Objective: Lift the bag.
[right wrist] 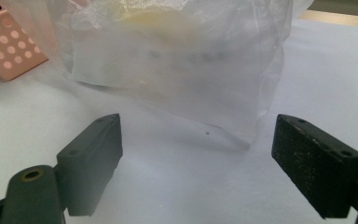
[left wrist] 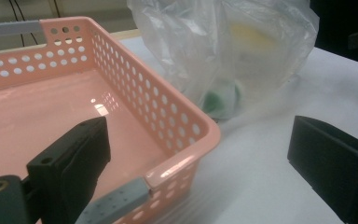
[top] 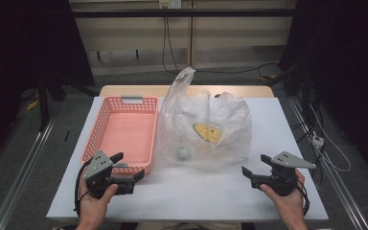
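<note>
A translucent plastic bag (top: pixel 206 129) stands in the middle of the white table (top: pixel 191 191), with something yellow (top: pixel 207 132) and a small grey-green item (top: pixel 183 153) inside. Left of it lies an empty pink perforated basket (top: pixel 122 134). My left gripper (top: pixel 128 165) is open at the basket's near right corner (left wrist: pixel 186 158), held in a hand. My right gripper (top: pixel 255 165) is open just in front of the bag's right corner (right wrist: pixel 256 135), jaws wide with nothing between them. In the left gripper view the bag (left wrist: pixel 233 51) shows the green item (left wrist: pixel 216 100) behind the basket wall.
The basket has grey handles at its far (top: pixel 132 99) and near (left wrist: pixel 116 205) ends. A wooden strip (top: pixel 124 90) borders the table's far edge. Cables (top: pixel 326 148) hang off to the right of the table. Bare white tabletop spans the space between my two grippers.
</note>
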`<state>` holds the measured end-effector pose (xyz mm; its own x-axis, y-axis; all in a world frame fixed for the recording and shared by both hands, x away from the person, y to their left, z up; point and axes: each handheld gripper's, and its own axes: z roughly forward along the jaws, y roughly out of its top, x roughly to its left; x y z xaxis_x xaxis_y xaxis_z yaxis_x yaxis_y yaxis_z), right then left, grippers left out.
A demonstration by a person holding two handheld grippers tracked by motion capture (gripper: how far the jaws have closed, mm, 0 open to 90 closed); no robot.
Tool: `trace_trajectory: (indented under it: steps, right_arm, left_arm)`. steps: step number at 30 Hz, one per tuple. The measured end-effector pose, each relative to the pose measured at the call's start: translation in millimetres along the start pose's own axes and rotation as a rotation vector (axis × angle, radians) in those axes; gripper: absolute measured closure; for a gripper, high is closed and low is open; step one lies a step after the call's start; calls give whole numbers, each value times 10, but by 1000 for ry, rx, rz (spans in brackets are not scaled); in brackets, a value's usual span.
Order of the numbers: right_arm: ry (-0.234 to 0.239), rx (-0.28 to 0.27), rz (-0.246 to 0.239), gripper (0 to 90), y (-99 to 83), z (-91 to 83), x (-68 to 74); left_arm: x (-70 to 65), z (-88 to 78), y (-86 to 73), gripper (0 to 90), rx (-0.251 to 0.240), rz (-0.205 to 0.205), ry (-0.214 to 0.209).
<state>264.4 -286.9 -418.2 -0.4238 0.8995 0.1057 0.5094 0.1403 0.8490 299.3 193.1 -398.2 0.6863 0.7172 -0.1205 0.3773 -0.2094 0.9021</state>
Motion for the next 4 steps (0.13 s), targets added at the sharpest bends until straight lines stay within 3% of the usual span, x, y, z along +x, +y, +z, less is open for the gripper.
trace_trajectory:
  steps: [4]
  right_arm:
    - [4,8,2,160,-11,24,-6]
  left_arm:
    - [21,-4,-13,56,1,0,6]
